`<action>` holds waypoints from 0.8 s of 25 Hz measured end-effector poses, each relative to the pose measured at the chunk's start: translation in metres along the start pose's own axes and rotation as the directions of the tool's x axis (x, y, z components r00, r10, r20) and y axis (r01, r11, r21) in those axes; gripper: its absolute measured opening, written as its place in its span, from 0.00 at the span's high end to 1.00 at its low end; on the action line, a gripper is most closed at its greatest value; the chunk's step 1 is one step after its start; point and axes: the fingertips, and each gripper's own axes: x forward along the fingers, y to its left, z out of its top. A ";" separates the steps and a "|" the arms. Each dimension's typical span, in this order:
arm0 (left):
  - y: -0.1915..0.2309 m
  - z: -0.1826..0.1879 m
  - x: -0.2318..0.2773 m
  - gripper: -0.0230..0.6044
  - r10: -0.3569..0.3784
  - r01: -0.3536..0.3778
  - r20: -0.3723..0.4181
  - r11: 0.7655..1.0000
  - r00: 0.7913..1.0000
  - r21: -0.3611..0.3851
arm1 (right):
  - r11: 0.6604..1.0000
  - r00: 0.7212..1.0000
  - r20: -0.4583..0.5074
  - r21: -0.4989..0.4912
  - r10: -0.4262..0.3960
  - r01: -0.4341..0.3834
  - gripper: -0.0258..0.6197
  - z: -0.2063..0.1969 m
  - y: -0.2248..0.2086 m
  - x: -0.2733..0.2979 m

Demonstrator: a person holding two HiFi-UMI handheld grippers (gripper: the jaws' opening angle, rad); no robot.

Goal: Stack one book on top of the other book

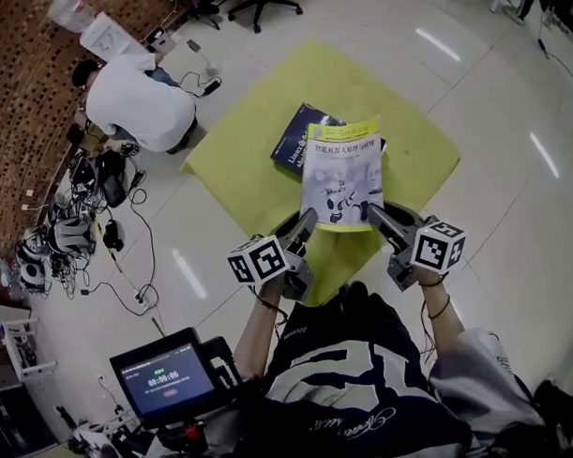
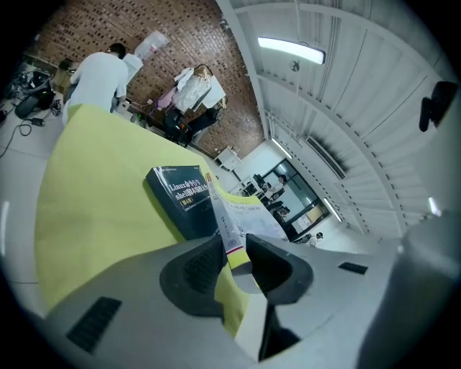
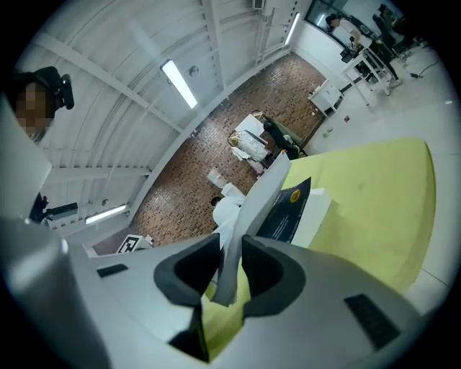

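A thin yellow-and-white book (image 1: pixel 343 174) hangs in the air above the yellow-green table (image 1: pixel 237 159), gripped by its near corners. My left gripper (image 1: pixel 305 223) is shut on its left corner and my right gripper (image 1: pixel 375 214) on its right corner. A thicker dark blue book (image 1: pixel 297 138) lies flat on the table, partly hidden under the far end of the lifted one. In the left gripper view the yellow book (image 2: pixel 238 223) runs edge-on between the jaws of the left gripper (image 2: pixel 234 263), with the dark book (image 2: pixel 184 202) beyond. In the right gripper view the yellow book (image 3: pixel 252 209) rises from the right gripper (image 3: pixel 229 270), beside the dark book (image 3: pixel 292 205).
A person in a white shirt (image 1: pixel 137 106) crouches on the floor left of the table. Cables and gear (image 1: pixel 79 212) lie along the brick-patterned floor at the left. An office chair base (image 1: pixel 260 4) stands at the far edge. A small screen (image 1: pixel 165 378) sits near my body.
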 end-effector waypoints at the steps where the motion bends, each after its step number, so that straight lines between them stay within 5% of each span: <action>1: 0.006 -0.001 0.007 0.79 0.000 0.000 -0.009 1.000 1.000 0.006 | 1.000 1.000 0.008 0.001 -0.014 0.014 0.82 -0.002 -0.008 0.004; 12: 0.063 -0.028 0.050 0.81 0.082 -0.081 -0.069 0.996 0.994 0.025 | 0.972 0.969 -0.082 -0.013 -0.234 0.233 0.80 -0.043 -0.094 0.029; 20: 0.081 -0.031 0.049 0.74 0.233 -0.223 -0.071 0.967 0.970 0.122 | 0.897 0.889 -0.154 -0.173 -0.432 0.406 0.71 -0.044 -0.106 0.024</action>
